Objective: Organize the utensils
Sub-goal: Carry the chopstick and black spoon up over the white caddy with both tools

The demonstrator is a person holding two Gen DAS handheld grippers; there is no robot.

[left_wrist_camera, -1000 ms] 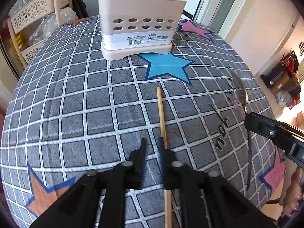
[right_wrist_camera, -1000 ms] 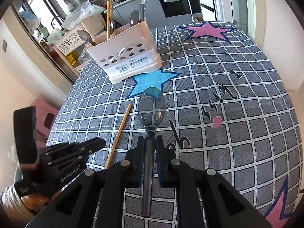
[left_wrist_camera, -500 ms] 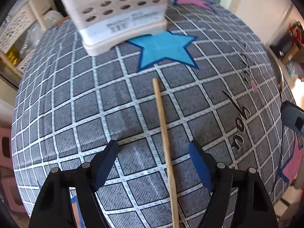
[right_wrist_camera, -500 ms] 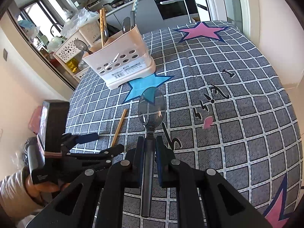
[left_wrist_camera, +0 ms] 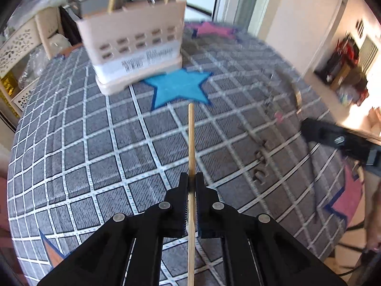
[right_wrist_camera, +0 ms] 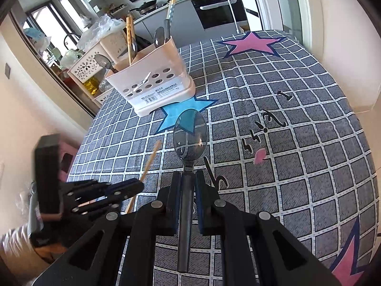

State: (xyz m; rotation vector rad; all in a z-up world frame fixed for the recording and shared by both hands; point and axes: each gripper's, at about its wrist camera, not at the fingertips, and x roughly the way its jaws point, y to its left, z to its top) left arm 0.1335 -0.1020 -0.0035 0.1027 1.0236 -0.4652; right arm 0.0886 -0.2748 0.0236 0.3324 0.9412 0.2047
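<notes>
My left gripper (left_wrist_camera: 191, 178) is shut on a wooden chopstick (left_wrist_camera: 191, 140) that points forward toward the beige utensil holder (left_wrist_camera: 135, 47). The chopstick also shows in the right wrist view (right_wrist_camera: 148, 164), with the left gripper (right_wrist_camera: 133, 187) around it. My right gripper (right_wrist_camera: 187, 175) is shut on the handle of a metal spoon (right_wrist_camera: 189, 134), its bowl sticking out ahead above the cloth. The holder (right_wrist_camera: 152, 83) stands at the far side by a blue star and has several spoons and chopsticks upright in it.
The round table has a grey checked cloth (right_wrist_camera: 297, 143) with pink and blue stars. White perforated baskets (right_wrist_camera: 92, 64) stand beyond the table's far left edge. The right gripper's body (left_wrist_camera: 338, 140) shows at the right of the left wrist view.
My left gripper was open around the chopstick half a second ago; now it is shut on it and the chopstick lies straight ahead. The right gripper keeps holding the spoon, nearly still.
</notes>
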